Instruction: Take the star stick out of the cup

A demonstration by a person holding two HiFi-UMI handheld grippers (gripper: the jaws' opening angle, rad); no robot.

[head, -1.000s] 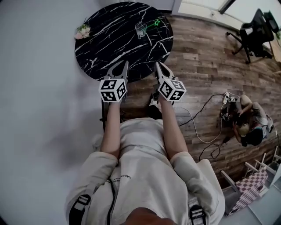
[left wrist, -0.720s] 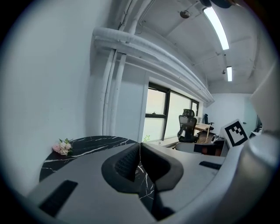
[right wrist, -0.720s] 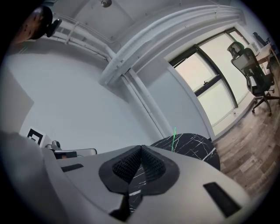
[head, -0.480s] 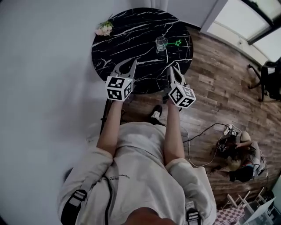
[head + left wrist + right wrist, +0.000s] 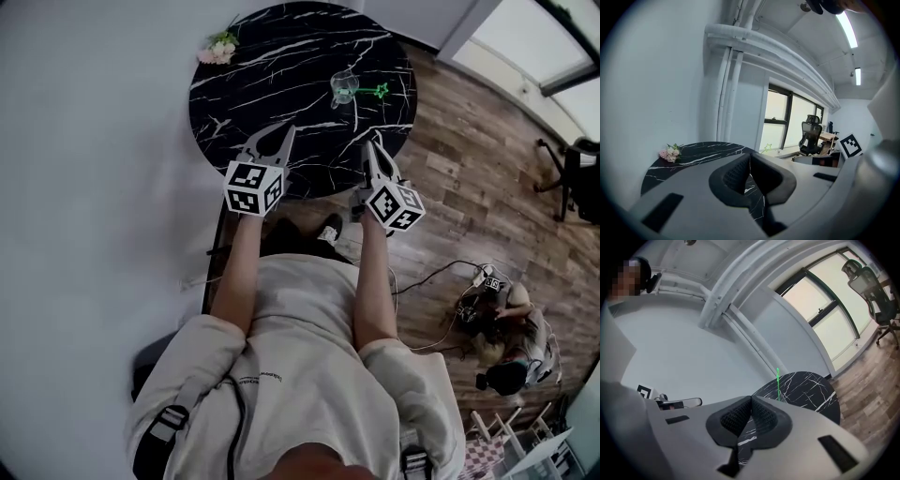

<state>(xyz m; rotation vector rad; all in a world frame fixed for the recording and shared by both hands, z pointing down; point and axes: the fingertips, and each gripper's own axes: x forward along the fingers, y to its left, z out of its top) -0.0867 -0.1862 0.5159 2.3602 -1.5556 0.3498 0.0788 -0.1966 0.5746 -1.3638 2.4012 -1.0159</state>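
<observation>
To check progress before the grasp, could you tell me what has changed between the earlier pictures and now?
The person has edged toward the table, so the left gripper and right gripper reach slightly further over its near edge. Nothing was taken hold of or let go. Both pairs of jaws stay together and empty; the star stick still rests in the cup.

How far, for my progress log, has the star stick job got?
Done: nothing yet; the star stick still sits in the cup on the black table. In hand: nothing; the left gripper and right gripper are both shut and empty, over the table's near edge, short of the cup. Left: reach the cup, open a gripper, grip the stick and lift it out.
</observation>
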